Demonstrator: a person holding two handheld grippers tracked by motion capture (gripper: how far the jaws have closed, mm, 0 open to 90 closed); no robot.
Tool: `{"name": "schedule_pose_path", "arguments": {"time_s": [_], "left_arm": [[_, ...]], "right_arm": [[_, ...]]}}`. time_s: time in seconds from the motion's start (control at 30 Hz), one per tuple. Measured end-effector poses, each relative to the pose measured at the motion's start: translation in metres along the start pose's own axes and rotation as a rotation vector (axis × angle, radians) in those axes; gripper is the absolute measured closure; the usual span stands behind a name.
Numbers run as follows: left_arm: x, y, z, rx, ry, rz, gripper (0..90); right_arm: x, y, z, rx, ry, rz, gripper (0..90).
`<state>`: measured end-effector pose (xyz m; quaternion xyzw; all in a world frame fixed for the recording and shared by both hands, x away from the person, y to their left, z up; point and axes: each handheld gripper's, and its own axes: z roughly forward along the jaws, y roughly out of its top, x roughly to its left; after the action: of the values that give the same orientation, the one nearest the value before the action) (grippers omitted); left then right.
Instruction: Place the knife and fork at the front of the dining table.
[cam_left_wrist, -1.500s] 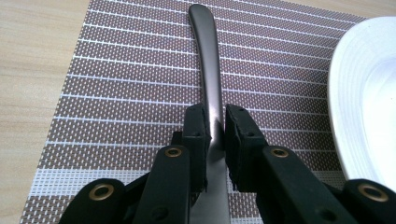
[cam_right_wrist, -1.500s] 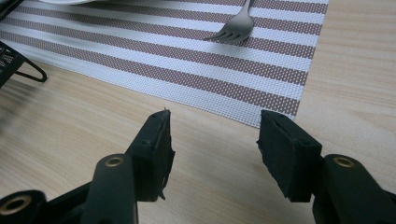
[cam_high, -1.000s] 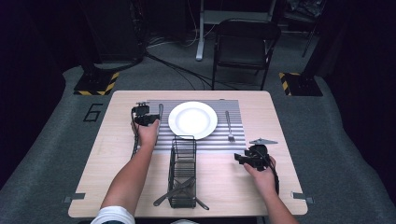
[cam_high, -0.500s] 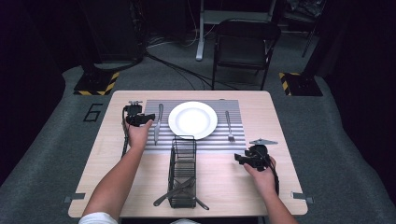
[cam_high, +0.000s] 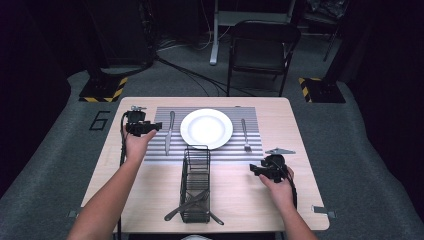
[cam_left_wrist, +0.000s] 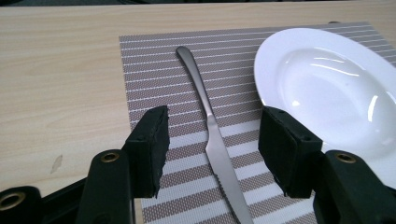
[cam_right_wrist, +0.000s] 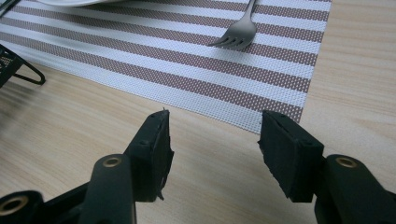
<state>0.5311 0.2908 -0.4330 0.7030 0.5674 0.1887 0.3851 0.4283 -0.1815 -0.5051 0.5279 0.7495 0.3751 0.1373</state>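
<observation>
A white plate (cam_high: 206, 128) (cam_left_wrist: 327, 88) rests in the middle of a striped placemat (cam_high: 252, 154) (cam_left_wrist: 154, 60) (cam_right_wrist: 187, 60). A knife (cam_high: 169, 131) (cam_left_wrist: 210, 135) lies left of the plate and a fork (cam_high: 245, 135) (cam_right_wrist: 240, 32) lies right of it. My left gripper (cam_high: 152, 127) (cam_left_wrist: 212, 144) is open, held just left of the placemat with the knife's blade seen between its jaws. My right gripper (cam_high: 255, 170) (cam_right_wrist: 212, 149) is open over bare wood near the placemat's front right corner, empty.
A black wire basket (cam_high: 196, 190) stands at the front centre with cutlery handles sticking out of its near end; its foot (cam_right_wrist: 18, 70) is seen at the left in the right gripper view. A grey three-cornered plate (cam_high: 280, 151) lies beside the right gripper. A folding chair (cam_high: 262, 47) stands beyond the table.
My left gripper has drawn back to the left, off the knife and placemat toward the table's left side. The right gripper has stayed put.
</observation>
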Motion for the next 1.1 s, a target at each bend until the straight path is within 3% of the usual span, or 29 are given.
{"name": "schedule_pose_path", "arguments": {"time_s": [0.27, 0.53, 0.67, 0.87, 0.97, 1.1], "left_arm": [[-0.001, -0.003, -0.031, -0.013, -0.061, 0.054, 41.1], [-0.005, -0.020, -0.056, -0.020, -0.105, 0.101, 41.2], [-0.007, -0.035, -0.070, -0.012, -0.104, 0.145, 41.2], [-0.005, -0.052, -0.078, -0.002, -0.100, 0.184, 41.2], [-0.004, -0.062, -0.078, 0.002, -0.119, 0.167, 41.1], [-0.001, -0.077, -0.073, 0.016, -0.119, 0.187, 41.2]], "right_arm": [[-0.002, -0.001, 0.000, 0.001, -0.004, 0.007, 42.9], [-0.003, -0.001, 0.000, 0.000, -0.009, 0.006, 42.7], [-0.002, -0.001, -0.001, -0.003, -0.007, 0.014, 42.6], [-0.002, -0.002, -0.002, -0.002, -0.012, 0.013, 42.6], [-0.002, -0.002, -0.002, -0.002, -0.014, 0.010, 42.6], [-0.003, -0.002, -0.001, 0.002, -0.015, 0.007, 42.6]]}}
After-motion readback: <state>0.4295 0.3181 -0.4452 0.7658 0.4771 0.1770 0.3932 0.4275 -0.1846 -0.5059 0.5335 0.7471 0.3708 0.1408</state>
